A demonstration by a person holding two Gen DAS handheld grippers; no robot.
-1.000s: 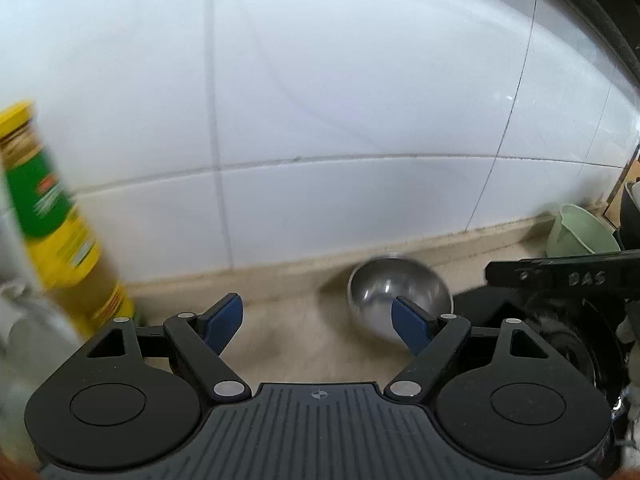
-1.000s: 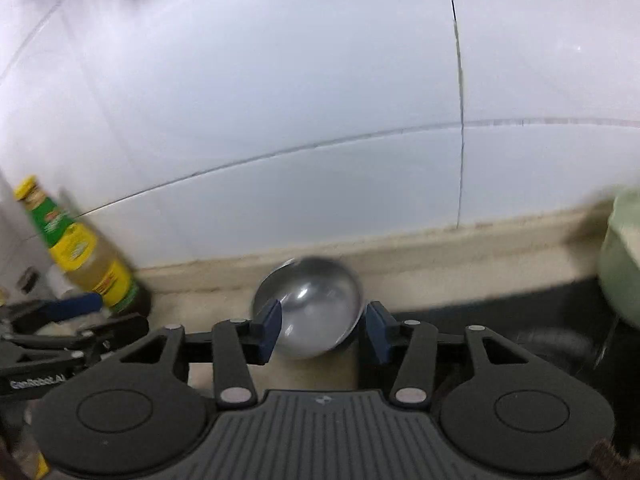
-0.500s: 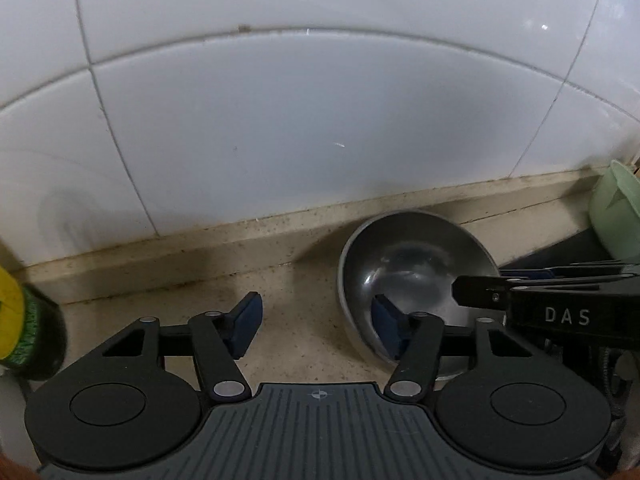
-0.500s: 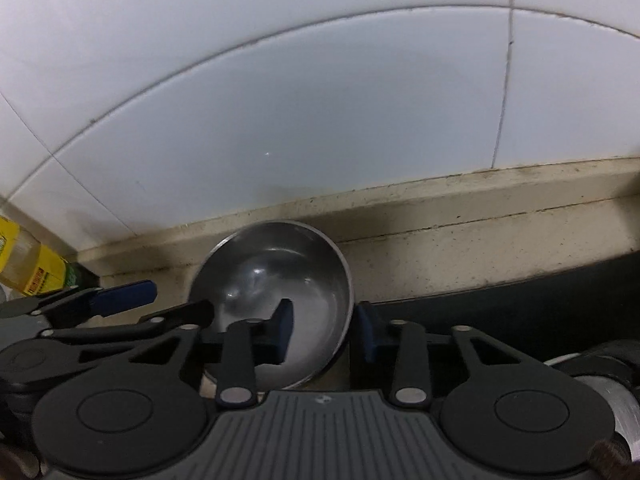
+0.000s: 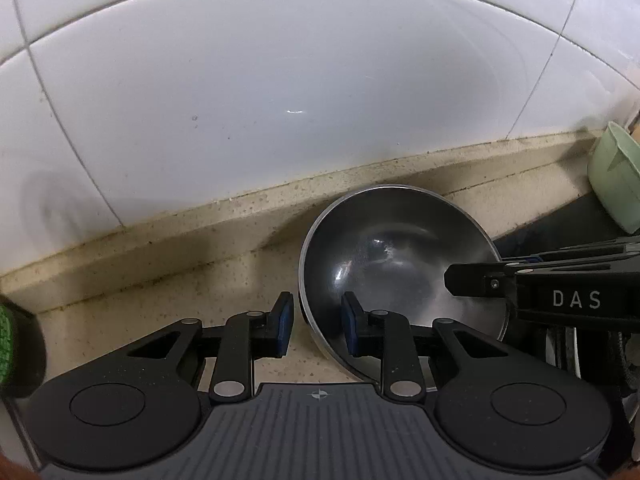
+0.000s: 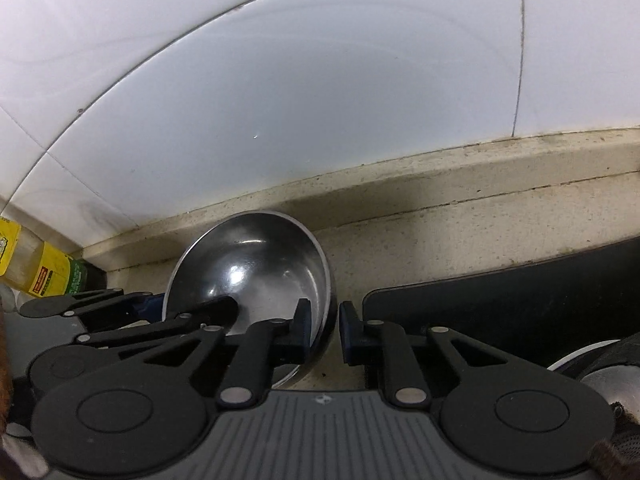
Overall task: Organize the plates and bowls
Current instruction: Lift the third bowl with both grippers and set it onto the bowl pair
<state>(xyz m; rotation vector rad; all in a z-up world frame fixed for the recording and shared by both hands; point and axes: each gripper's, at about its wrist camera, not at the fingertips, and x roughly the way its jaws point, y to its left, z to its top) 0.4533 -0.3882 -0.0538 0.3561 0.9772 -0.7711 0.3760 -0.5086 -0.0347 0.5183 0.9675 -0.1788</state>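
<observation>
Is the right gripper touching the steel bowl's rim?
Touching. In the right wrist view the right gripper has its fingers closed on either side of the steel bowl rim, one inside, one outside, no gap visible.

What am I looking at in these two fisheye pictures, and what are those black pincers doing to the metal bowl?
No robot arm here: a person holds a two-finger gripper in each hand, each with a camera looking along its fingers. In the left view, the left gripper straddles the near-left rim of the steel bowl. In the right view, the right gripper straddles its right rim. Both jaws have just been closing and now pinch the rim. The bowl sits on a speckled counter below a white tiled wall. A pale green container stands right, a yellow-labelled bottle left.
</observation>
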